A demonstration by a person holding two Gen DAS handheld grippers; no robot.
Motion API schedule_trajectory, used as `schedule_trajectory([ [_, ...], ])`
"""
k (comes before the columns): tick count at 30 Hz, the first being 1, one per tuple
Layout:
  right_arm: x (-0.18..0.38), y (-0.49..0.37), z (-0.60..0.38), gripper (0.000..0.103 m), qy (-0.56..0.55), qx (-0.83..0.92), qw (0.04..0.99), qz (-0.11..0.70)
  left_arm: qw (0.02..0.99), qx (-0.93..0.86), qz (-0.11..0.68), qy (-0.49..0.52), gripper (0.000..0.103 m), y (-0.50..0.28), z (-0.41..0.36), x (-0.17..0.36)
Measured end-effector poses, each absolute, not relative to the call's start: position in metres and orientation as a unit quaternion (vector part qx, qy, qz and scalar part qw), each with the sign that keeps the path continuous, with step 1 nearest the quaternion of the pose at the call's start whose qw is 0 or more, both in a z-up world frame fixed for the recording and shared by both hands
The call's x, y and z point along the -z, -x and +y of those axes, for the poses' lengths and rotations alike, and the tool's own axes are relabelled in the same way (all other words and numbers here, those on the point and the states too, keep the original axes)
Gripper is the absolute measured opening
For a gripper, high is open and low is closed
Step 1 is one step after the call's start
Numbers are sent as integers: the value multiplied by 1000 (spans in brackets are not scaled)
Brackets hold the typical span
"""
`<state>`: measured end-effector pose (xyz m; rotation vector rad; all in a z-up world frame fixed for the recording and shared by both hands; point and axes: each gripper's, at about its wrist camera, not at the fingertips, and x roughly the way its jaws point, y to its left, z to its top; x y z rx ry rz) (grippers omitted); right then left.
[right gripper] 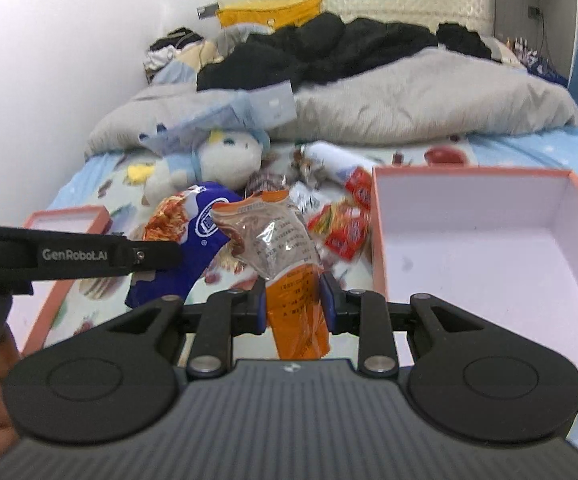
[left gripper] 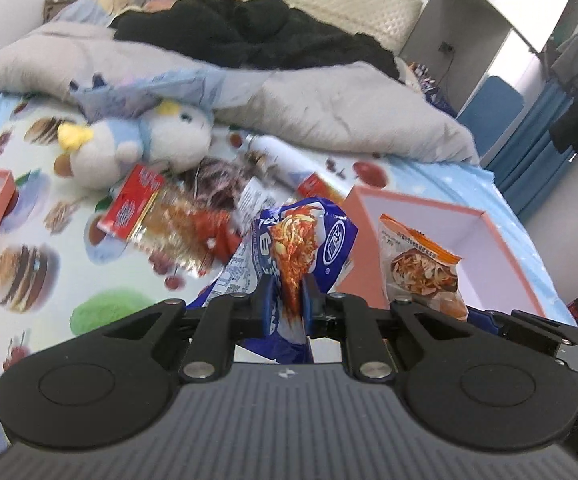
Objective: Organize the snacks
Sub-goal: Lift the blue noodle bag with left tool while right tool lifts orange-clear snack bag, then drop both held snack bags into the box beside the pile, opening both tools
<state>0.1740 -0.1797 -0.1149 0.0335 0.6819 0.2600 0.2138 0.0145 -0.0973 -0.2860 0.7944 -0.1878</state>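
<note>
I am looking along both tools at a bed (right gripper: 529, 148) with a food-print sheet, a grey duvet (right gripper: 429, 96) heaped at twelve o'clock. The largest task item is the open pink box (right gripper: 381, 216), white inside, lying on the sheet at three o'clock in the right wrist view; nothing shows in it. A second pink box (right gripper: 65, 216) sits at nine o'clock. A plush toy (left gripper: 161, 140) lies near the middle of the bed, with a loose pile of snacks (right gripper: 345, 228) just in front of it.

My left hand-held gripper (left gripper: 287, 300) is nearly closed, pinching a blue noodle packet (left gripper: 329, 240) clear of the sheet. My right hand-held gripper (right gripper: 293, 304) is narrow too, clamped on an orange snack packet (right gripper: 289, 300), which stands up crumpled between the pads.

I judge the step to be carrying each packet to a box. To do it well I would keep both grips firm, cross the box wall with the packet's hanging end clear of the rim, and release only low inside.
</note>
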Motion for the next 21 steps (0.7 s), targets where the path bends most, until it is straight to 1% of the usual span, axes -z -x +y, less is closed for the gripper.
schedule_trajectory([
  [6, 93, -176, -190, 30, -20, -126, 941, 314, 915, 104, 364, 139, 17, -218, 9, 70],
  [13, 67, -178, -206, 30, 6, -102, 956, 275, 922, 122, 342, 137, 17, -221, -6, 42],
  [21, 48, -177, -237, 30, -10, -78, 964, 253, 923, 159, 325, 130, 17, -229, -39, 12],
])
